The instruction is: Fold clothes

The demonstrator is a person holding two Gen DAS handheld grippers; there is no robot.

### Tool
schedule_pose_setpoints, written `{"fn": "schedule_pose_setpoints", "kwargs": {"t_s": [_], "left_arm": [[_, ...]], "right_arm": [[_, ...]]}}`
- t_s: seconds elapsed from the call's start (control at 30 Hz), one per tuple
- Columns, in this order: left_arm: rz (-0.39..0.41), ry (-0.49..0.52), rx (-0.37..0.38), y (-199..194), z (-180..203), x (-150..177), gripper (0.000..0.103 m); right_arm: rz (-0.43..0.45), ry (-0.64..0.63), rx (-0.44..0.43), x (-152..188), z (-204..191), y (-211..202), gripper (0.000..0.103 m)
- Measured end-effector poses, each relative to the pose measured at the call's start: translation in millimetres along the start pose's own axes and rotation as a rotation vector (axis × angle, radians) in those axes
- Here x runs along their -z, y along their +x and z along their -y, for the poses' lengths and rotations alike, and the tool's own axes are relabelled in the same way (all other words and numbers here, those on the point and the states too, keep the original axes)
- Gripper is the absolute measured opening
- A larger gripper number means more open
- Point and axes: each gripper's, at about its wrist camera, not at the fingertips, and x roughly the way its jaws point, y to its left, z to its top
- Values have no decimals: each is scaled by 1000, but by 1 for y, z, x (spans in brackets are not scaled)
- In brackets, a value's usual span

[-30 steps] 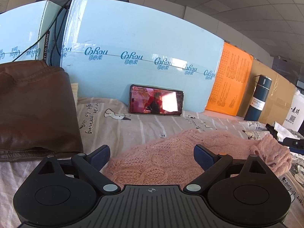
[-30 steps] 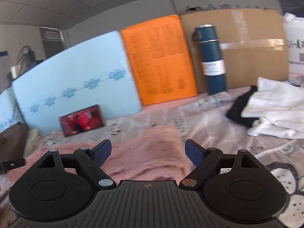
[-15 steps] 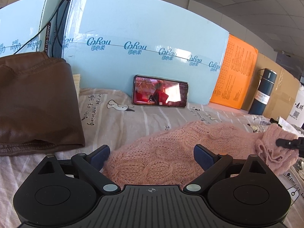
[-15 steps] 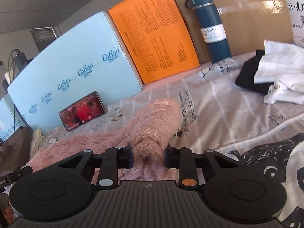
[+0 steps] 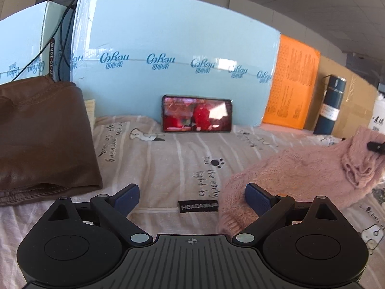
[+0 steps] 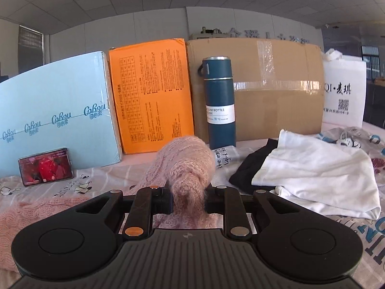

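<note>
A fluffy pink knit sweater [image 5: 296,178] lies on the striped bedsheet [image 5: 168,159] at the right of the left wrist view. My right gripper [image 6: 188,201] is shut on a bunched end of the pink sweater [image 6: 190,166], lifted off the sheet. That right gripper shows as a dark tip [image 5: 376,146] at the far right edge of the left wrist view. My left gripper [image 5: 192,197] stands open low over the sheet; its right pad touches the sweater's near edge, and only bare sheet lies between the fingers.
A brown leather garment [image 5: 41,139] lies folded at the left. A phone [image 5: 196,113] leans on blue boxes [image 5: 168,55]. Orange box [image 6: 151,94], blue bottle [image 6: 219,101] and cardboard box [image 6: 276,84] line the back. White [image 6: 315,173] and black [image 6: 252,168] clothes lie right.
The right gripper went from open to shut on the sweater's end and has drawn it up and to the right. The sweater has slid out from between the left gripper's fingers.
</note>
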Motion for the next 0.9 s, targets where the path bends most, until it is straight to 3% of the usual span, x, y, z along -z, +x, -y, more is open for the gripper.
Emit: {"fn": "schedule_pose_setpoints", "kwargs": {"t_s": [0.13,0.33,0.53,0.63,0.73,0.8,0.9], "left_arm": [[-25,-19,-13,4,-6,0,97],[45,-70,82,-9,-13,-1,97],[144,-174,103,-24,-29,-6,97],[186,-224,132,-31,-37,-8,97],[213,-262,169,-34,-42,-8,97],[220,-283,195,-35,-44,-9,97],[210,-335,265,-35,-48,-9,97]], "right_arm": [[111,-148,48,-1,-40,-16,20],[347,-483,69,14,-124,-44,20],[446,-698,-137,47,-196,-69,20],[392,-732,-295,60,-217,-80,20],[238,-668,-469,57,-223,-80,23],[145,-606,-533,54,-221,-72,25],[24,-502,-634,48,-217,-60,37]]}}
